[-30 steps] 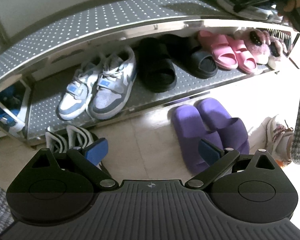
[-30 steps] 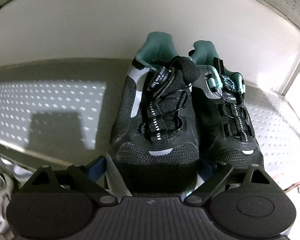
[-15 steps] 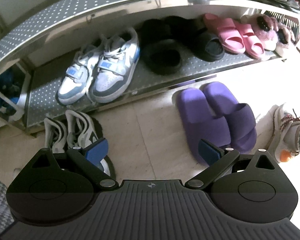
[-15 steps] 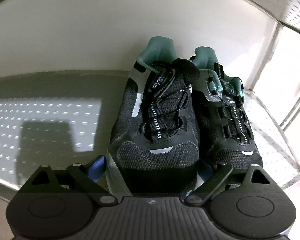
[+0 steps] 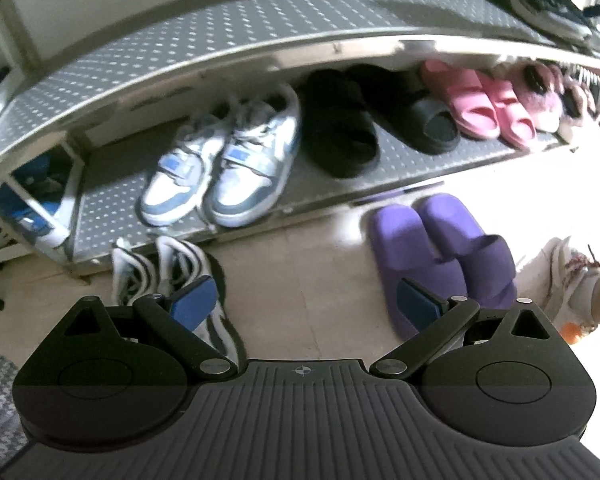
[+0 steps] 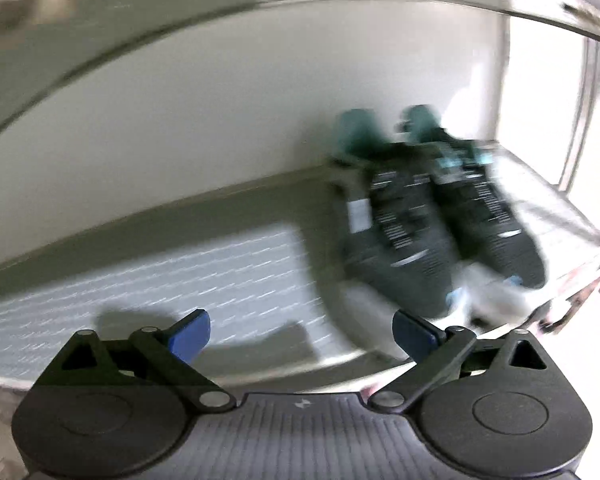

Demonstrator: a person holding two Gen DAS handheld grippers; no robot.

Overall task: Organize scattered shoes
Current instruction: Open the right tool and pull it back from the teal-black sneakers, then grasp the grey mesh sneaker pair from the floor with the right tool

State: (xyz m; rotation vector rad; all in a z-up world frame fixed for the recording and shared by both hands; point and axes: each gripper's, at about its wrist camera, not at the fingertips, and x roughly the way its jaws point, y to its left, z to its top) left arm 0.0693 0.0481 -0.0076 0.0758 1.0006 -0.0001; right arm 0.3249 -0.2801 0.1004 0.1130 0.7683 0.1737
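Black and teal sneakers (image 6: pixel 440 220) parked on the upper shelf (image 6: pixel 220 276), both grippers empty

The right gripper (image 6: pixel 302 332) is opening wide beside them, nothing between the jaws. The left gripper (image 5: pixel 306 300) hangs wide over the floor, purple slides (image 5: pixel 440 256) and striped sneakers (image 5: pixel 168 272) just beneath; the lower shelf (image 5: pixel 112 208) is crowded.

Purple slides (image 5: pixel 440 252), pink slides (image 5: pixel 482 106), white-and-blue sneakers (image 5: pixel 224 168), black-and-teal shoes (image 6: pixel 432 216), silver dotted shelf (image 5: pixel 180 52)
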